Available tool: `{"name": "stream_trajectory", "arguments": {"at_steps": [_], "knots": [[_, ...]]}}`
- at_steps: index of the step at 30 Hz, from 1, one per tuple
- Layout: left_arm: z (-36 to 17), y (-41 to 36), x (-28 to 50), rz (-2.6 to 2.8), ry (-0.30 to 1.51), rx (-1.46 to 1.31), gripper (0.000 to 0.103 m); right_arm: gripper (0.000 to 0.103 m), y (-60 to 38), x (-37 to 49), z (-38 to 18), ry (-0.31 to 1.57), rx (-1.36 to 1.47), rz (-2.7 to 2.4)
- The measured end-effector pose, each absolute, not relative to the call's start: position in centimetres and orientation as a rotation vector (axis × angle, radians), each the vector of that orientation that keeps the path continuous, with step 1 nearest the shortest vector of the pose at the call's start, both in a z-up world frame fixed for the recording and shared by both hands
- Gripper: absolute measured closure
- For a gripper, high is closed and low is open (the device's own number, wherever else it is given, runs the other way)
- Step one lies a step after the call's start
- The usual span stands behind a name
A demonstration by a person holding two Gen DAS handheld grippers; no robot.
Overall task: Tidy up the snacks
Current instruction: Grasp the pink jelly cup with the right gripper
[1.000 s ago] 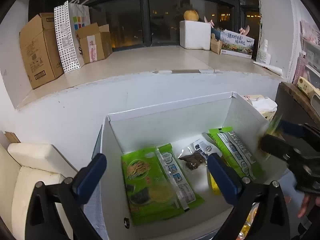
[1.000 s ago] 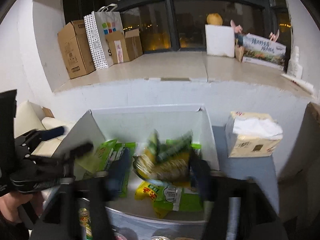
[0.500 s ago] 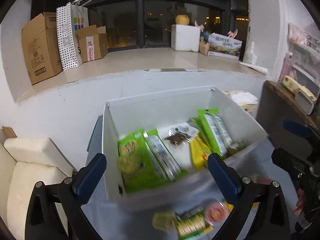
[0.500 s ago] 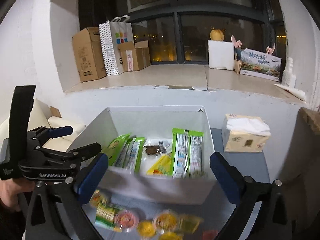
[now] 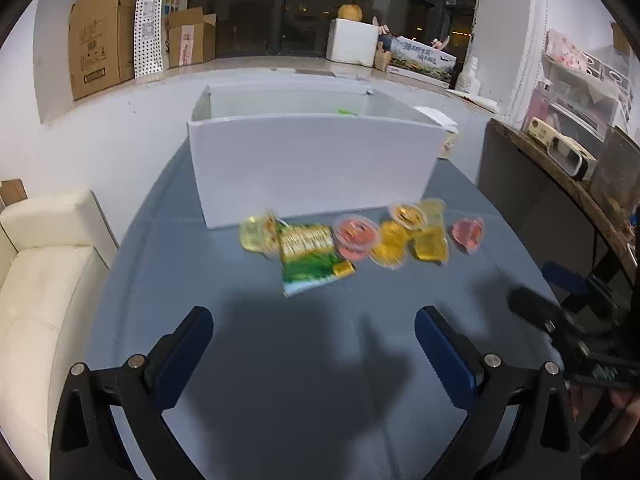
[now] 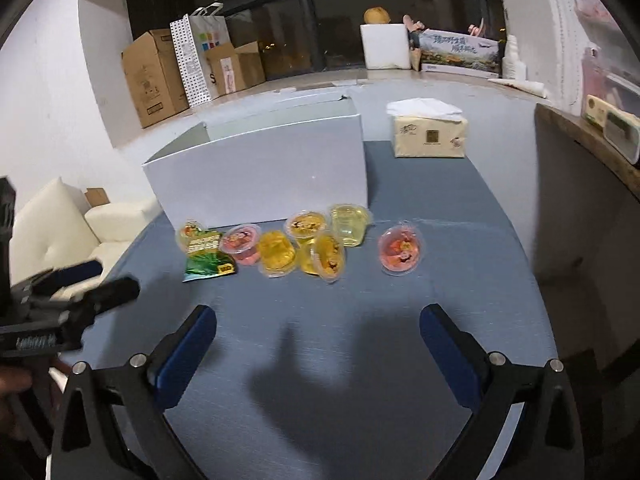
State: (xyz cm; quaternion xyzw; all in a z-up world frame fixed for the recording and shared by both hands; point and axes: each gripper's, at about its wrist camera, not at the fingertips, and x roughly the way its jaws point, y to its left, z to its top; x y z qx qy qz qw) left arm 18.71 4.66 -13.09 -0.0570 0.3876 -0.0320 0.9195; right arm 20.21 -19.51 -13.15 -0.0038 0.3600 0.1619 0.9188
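While both grippers hang over bare blue surface, the desk (image 6: 460,240) carries everything else farther off. Largest is the white box (image 6: 264,176), standing at the far side of the desk, its near wall facing the cameras. To its right, apart from it, sits a tissue pack (image 6: 430,136). Just in front of the box lies a row of snacks: a green snack packet (image 6: 206,258) at the left end, partly over a pale cup, then jelly cups (image 6: 320,240) in red, orange and yellow crowded together, some touching. One red jelly cup (image 6: 401,252) rests alone at the right, near the cluster but apart.

Nearest the cameras, the left gripper (image 5: 314,342) stands wide open with nothing between its blue pads. Likewise the right gripper (image 6: 318,340) is spread to its widest, having just finished opening, and holds nothing.
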Motion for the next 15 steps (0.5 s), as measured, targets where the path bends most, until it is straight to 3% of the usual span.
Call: {"name": "stream_trajectory", "arguments": {"at_steps": [11, 13, 15], "knots": [[-13.1, 3.7, 16.7, -0.081, 0.815, -0.119, 0.000, 0.000, -21.2, 27.1, -14.1, 0.753, -0.011, 0.214], [-13.2, 3.6, 16.9, -0.080, 0.823, -0.105, 0.000, 0.002, -21.0, 28.4, -14.6, 0.768, -0.009, 0.236], [-13.5, 3.5, 16.9, -0.074, 0.828, -0.095, 0.000, 0.012, -20.9, 29.6, -15.3, 0.793, -0.017, 0.231]]}}
